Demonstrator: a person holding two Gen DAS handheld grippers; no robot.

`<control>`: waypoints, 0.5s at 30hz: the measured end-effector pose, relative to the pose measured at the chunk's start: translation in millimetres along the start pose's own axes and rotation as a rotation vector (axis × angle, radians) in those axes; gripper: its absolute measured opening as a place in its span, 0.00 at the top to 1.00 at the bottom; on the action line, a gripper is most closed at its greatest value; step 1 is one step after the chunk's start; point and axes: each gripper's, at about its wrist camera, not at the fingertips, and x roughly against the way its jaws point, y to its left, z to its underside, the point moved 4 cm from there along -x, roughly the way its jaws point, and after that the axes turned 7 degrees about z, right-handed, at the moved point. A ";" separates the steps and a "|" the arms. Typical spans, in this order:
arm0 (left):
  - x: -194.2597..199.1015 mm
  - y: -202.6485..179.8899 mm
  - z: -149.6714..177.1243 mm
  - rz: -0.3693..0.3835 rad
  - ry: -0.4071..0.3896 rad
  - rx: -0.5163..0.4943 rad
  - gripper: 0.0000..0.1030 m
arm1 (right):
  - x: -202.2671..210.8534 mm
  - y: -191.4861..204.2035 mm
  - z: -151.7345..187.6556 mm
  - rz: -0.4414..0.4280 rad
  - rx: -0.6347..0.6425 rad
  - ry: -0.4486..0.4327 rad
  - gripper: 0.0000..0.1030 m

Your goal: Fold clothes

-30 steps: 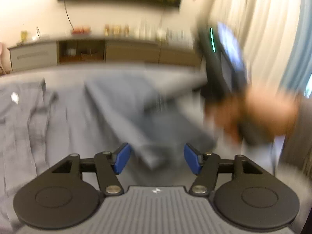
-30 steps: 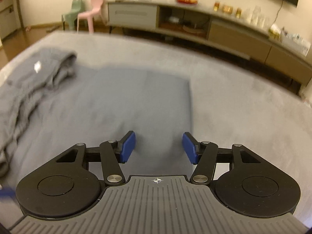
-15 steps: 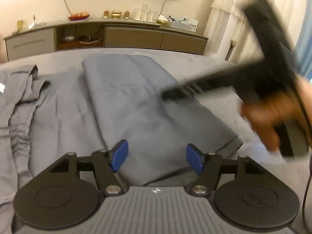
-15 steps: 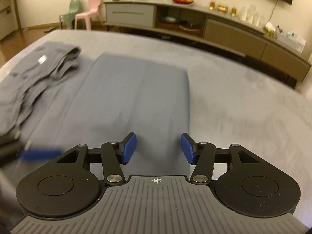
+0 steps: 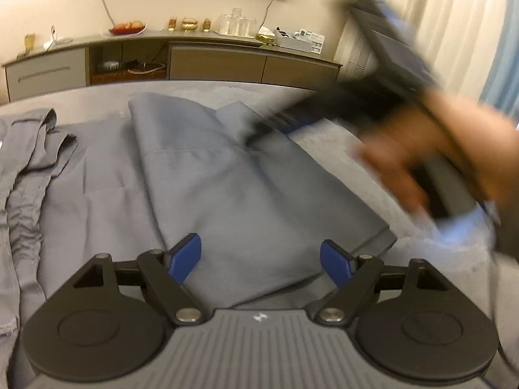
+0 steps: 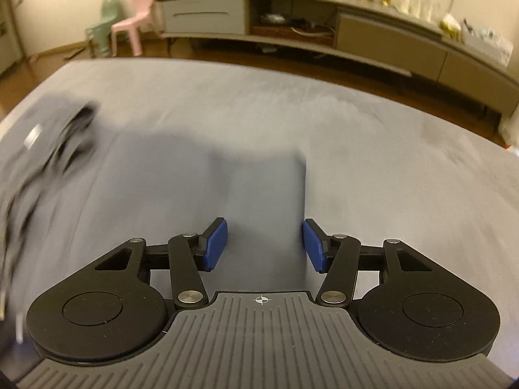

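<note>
The right gripper (image 5: 269, 126) and the hand (image 5: 431, 149) holding it are just motion smear, and the crumpled grey garment (image 6: 48, 149) is blurred and cut off at the frame's left edge.

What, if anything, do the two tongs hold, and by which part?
Nothing: the left tongs and right tongs both gape above the folded grey garment.
</note>
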 end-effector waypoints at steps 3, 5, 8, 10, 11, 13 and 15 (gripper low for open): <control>6.8 5.1 -1.7 0.019 -0.003 0.072 0.25 | 43.4 -18.2 58.9 -0.053 -0.098 0.029 0.49; 22.0 8.2 -5.4 0.017 -0.021 0.115 0.30 | 66.6 -18.2 77.8 -0.001 -0.083 0.029 0.49; 62.4 15.0 -14.2 -0.025 -0.093 0.145 0.31 | 100.3 -6.8 77.6 0.066 -0.042 -0.013 0.49; 101.0 31.1 -18.5 -0.120 -0.174 0.176 0.30 | 123.7 13.6 52.3 0.039 -0.036 -0.100 0.49; 123.2 48.2 -16.0 -0.204 -0.219 0.231 0.31 | 131.8 28.1 37.9 0.016 -0.030 -0.140 0.49; 171.4 87.4 -4.9 -0.348 -0.303 0.402 0.33 | 142.4 66.5 9.1 -0.039 0.003 -0.208 0.49; 205.3 123.6 18.5 -0.403 -0.336 0.557 0.38 | 141.2 113.1 -11.6 -0.106 0.042 -0.237 0.48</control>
